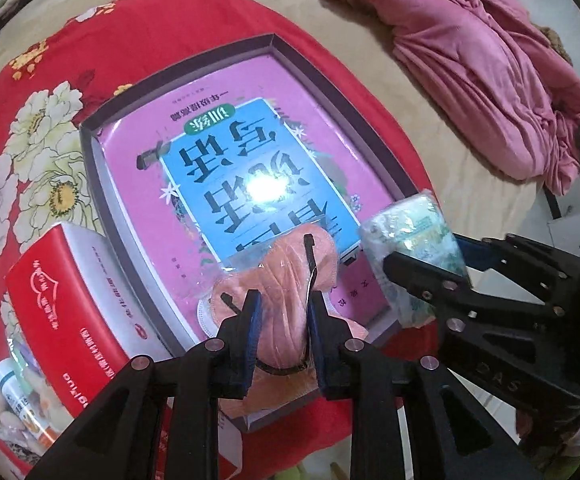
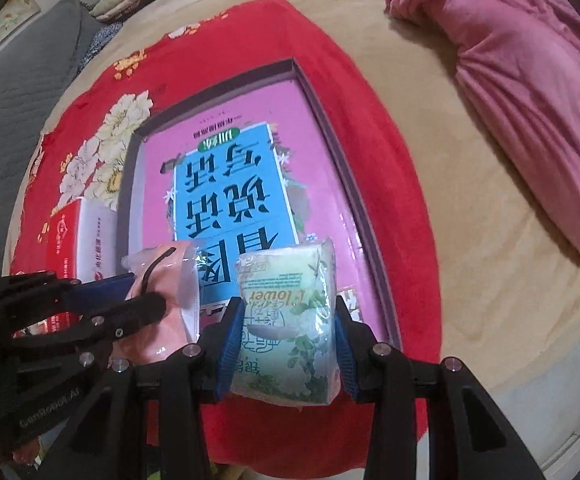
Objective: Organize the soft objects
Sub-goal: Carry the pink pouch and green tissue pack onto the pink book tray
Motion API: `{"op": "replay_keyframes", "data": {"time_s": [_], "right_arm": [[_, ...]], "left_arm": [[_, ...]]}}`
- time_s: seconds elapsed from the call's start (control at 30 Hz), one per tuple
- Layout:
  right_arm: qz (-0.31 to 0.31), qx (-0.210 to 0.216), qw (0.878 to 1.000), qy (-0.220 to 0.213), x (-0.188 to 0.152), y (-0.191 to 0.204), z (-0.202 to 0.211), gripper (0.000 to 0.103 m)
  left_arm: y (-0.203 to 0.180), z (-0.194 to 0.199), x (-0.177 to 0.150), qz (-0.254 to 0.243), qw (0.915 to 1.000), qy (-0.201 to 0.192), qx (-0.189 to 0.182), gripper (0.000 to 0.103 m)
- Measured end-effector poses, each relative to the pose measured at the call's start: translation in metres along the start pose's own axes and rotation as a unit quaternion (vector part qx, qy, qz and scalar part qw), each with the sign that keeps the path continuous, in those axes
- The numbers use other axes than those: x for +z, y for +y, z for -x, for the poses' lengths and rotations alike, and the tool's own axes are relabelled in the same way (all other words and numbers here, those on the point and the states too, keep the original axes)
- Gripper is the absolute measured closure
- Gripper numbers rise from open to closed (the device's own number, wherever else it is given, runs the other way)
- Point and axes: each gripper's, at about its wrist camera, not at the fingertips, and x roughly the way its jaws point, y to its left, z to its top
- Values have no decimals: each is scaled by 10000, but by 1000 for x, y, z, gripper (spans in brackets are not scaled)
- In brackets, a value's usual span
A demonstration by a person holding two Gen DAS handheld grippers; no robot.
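The left gripper [image 1: 280,316] pinches a crinkly clear bag of peach masks [image 1: 286,280]; the right gripper [image 2: 286,334] clamps a soft, plastic-wrapped tissue pack [image 2: 286,320] above a shallow rectangular box [image 2: 130,184].

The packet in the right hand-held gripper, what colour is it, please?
Pale green packet with leafy floral print, clearest in the right wrist view.

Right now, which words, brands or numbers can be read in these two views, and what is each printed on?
"flower", upside down, partly cut off: green-and-white plastic tissue pack, held in the right gripper.
"GenRobot.AI": black frame of the left gripper.
Large Chinese characters, upside down: blue-and-pink book cover in the shallow purple box.
White Chinese print: red-and-white carton, too small to read.
Peach face-mask packet: no text.
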Motion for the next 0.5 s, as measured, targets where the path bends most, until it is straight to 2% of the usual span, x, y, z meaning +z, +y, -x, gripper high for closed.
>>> {"op": "replay_keyframes", "data": {"time_s": [0.33, 0.5], "right_arm": [[-144, -38, 9999, 5, -3, -8, -13, 59], [-62, -176, 9998, -39, -5, -7, -13, 51]], "left_arm": [[5, -13, 3, 90, 9999, 83, 27, 77], [3, -15, 1, 117, 9999, 89, 0, 77]]}}
